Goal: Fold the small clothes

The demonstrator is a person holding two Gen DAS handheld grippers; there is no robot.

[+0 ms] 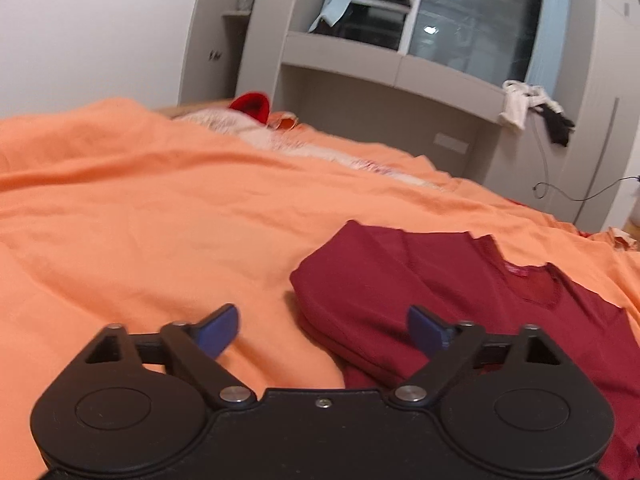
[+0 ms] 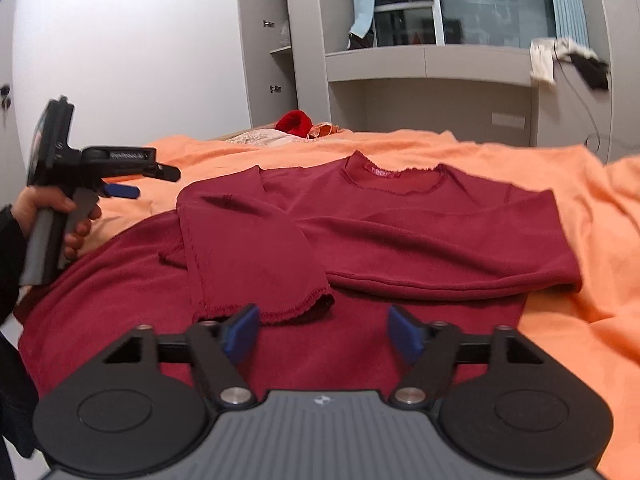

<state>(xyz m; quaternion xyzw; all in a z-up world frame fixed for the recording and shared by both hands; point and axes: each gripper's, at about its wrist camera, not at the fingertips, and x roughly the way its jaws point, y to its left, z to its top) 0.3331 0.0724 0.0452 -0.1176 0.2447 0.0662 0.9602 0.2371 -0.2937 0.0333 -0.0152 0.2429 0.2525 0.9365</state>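
Right wrist view is showing the dark red sweater (image 2: 400, 232) lying on the orange bedspread (image 2: 580, 216), neckline toward the far edge, both sleeves folded across the chest. The right gripper (image 2: 324, 334) is hovering above the sweater's lower body, jaws spread wide and holding nothing. The left gripper (image 2: 132, 184) is hanging over the bedspread just off the sweater's left edge; from its own camera its jaws are standing wide apart, empty. A red item (image 2: 294, 122), possibly a hat, is sitting near the bed's far edge.
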